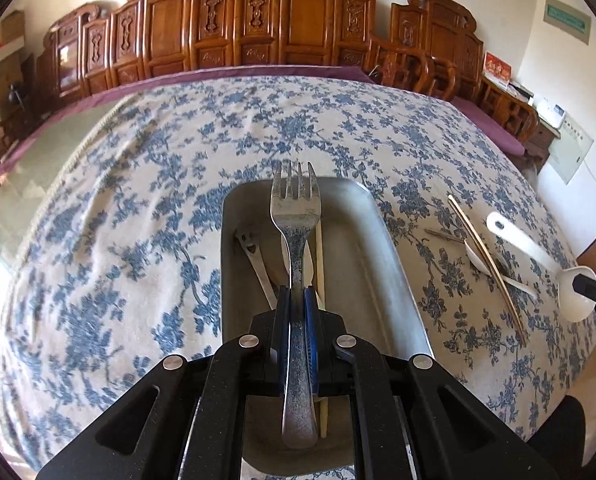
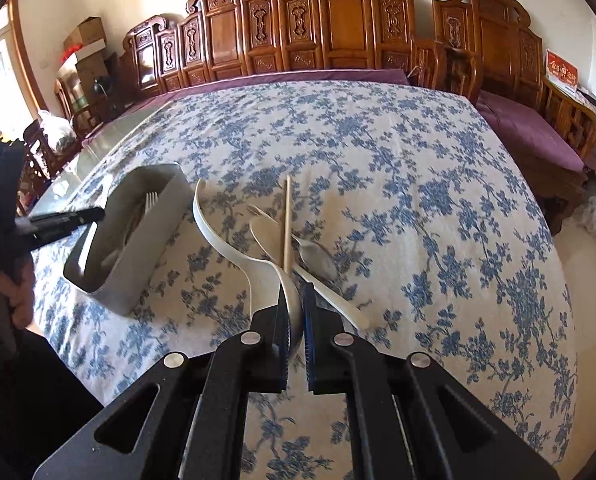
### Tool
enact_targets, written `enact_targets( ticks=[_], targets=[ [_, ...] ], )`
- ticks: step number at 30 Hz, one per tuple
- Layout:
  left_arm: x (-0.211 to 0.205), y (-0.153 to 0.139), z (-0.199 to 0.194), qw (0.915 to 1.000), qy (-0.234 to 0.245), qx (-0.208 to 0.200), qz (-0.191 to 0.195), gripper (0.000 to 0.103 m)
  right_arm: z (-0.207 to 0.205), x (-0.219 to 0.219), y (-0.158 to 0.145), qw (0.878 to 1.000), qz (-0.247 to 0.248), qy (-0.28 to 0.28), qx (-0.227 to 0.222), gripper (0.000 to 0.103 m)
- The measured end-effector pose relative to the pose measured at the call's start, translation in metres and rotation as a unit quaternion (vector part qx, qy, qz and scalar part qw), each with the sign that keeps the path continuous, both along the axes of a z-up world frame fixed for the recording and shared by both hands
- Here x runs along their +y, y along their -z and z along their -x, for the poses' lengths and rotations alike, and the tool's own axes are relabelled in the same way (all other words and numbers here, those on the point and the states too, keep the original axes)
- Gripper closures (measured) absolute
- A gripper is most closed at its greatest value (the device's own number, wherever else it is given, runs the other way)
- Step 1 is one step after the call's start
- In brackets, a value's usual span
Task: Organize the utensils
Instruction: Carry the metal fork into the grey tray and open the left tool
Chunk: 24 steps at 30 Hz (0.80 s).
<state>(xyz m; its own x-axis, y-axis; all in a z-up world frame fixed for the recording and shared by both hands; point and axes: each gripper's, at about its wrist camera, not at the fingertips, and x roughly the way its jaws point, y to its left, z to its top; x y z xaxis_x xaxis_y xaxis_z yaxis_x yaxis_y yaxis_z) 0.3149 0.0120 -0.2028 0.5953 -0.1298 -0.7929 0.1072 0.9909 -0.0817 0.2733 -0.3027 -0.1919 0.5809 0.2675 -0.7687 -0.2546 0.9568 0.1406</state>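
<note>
Fork held over tray
Stiff, slick steel fork (image 1: 296, 216) is clamped mid-handle by left tool (image 1: 296, 300); white plastic ladle (image 2: 218, 236) is gripped at its bowl by right tool (image 2: 296, 300).

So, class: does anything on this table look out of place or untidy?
Yes. Beside the metal tray, loose utensils lie crossed in a heap on the tablecloth: a chopstick across a white spoon and a metal spoon.

A steel fork (image 1: 296, 216) (tines forward) sits clamped in the left gripper (image 1: 296, 300) above the grey metal tray (image 1: 381, 264); the right gripper (image 2: 296, 300) pinches a white ladle (image 2: 234, 248).
</note>
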Motion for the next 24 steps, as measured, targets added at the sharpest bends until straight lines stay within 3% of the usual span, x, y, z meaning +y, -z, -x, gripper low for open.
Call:
enact_targets(
  ticks=[18, 24],
  targets=[
    [0.001, 0.025, -0.006, 0.9992, 0.004, 0.039, -0.008, 0.096, -0.008, 0.068, -0.010, 1.000, -0.007, -0.025, 0.008, 0.096],
    [0.006, 0.013, -0.001, 0.9998, 0.003, 0.021, 0.002, 0.096, -0.005, 0.083, -0.011, 0.999, -0.003, -0.027, 0.017, 0.096]
  ],
)
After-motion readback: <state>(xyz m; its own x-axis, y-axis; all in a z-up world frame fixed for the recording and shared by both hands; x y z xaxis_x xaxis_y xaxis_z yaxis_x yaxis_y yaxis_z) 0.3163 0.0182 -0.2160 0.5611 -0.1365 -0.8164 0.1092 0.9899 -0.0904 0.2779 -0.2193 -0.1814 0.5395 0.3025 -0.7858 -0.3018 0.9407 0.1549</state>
